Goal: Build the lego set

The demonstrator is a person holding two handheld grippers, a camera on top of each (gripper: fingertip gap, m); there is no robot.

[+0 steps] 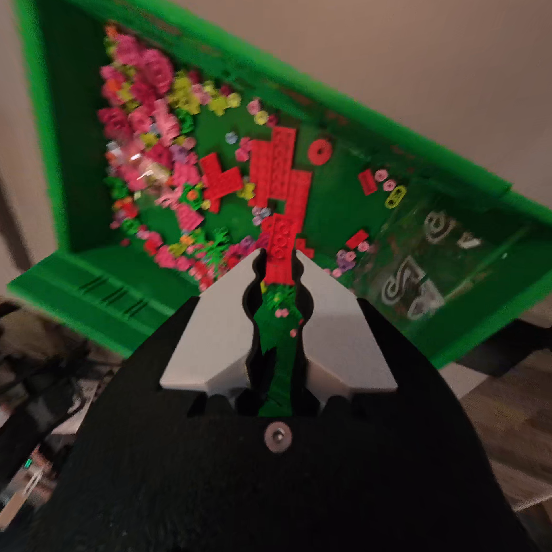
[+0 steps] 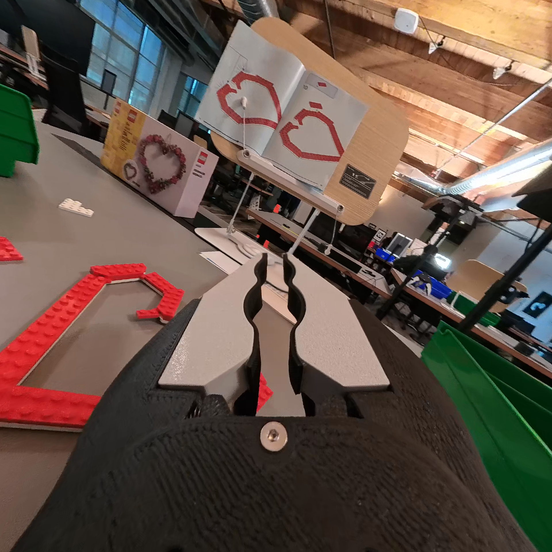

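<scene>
Grey table beneath printed set box

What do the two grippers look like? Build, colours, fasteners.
Both match. Left gripper and right gripper: a black 3D-printed body with visible layer lines, two light grey angular fingers lined with black wavy pads, and one silver hex screw centred below the fingers. No cables, markings or sleeves show.
</scene>
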